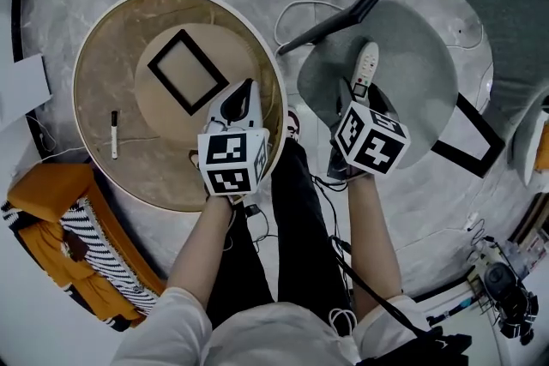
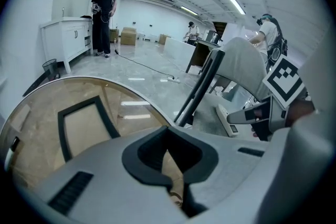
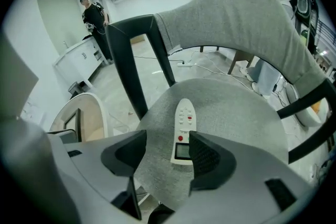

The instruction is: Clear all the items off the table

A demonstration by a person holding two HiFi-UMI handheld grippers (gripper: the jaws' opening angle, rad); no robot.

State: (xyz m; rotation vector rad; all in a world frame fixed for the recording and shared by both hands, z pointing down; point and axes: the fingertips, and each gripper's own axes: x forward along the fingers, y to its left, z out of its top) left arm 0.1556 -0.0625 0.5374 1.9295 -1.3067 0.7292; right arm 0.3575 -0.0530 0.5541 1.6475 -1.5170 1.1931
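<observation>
Where the head view looks down, a round table fills the left half, with a black frame lying flat near its middle and a marker lying close to its left edge, well apart from the frame. The left gripper hangs over the table's right edge, just beside the frame's near corner. The right gripper hangs over the front edge of a grey chair, and a white remote lies on the seat, its near end by the jaws. An orange and striped cloth lies on the floor below the table.

In the left gripper view, the jaws stand together with nothing between them, above the table's glass top. The frame lies to their left, and the chair with the remote shows to the right.

In the right gripper view, the jaws stand wide apart and grip nothing. The remote lies flat on the chair seat beyond them, nearer the right jaw, which covers one near corner. The table's rim shows at the left.
</observation>
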